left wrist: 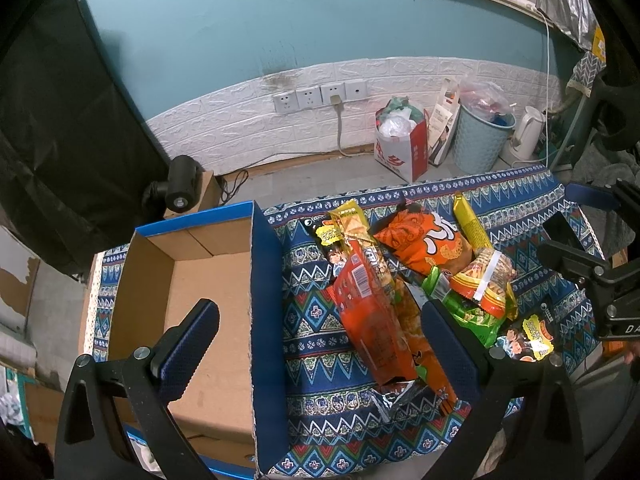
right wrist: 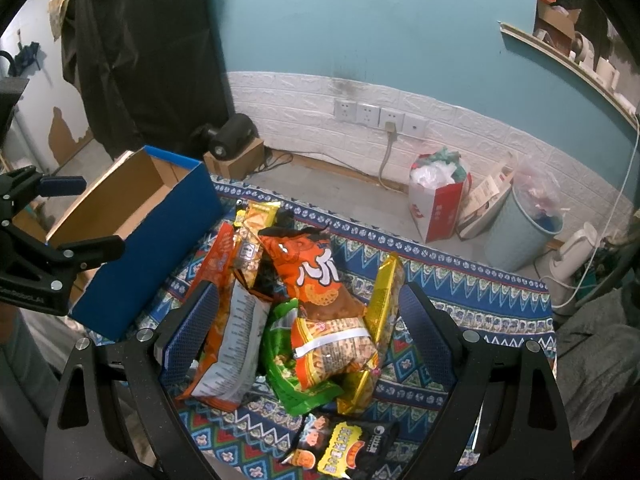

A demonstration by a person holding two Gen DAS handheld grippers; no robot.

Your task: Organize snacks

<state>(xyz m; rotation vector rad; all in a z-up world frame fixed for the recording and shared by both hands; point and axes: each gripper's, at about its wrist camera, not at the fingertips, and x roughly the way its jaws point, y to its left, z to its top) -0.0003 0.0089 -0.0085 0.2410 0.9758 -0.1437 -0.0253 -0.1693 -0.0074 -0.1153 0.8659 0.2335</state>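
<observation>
Both grippers – left (left wrist: 320, 340), right (right wrist: 300, 328) – spread wide, holding nothing; shiny crinkly snacks (right wrist: 316, 320) piled on the cloth (right wrist: 460, 288), lower bags half hidden; box (left wrist: 200, 280) at 9 o'clock, cardboard inside.

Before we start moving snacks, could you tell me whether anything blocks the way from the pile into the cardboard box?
Only the box's own blue side wall stands between it and the snack pile; the box is open on top.
</observation>
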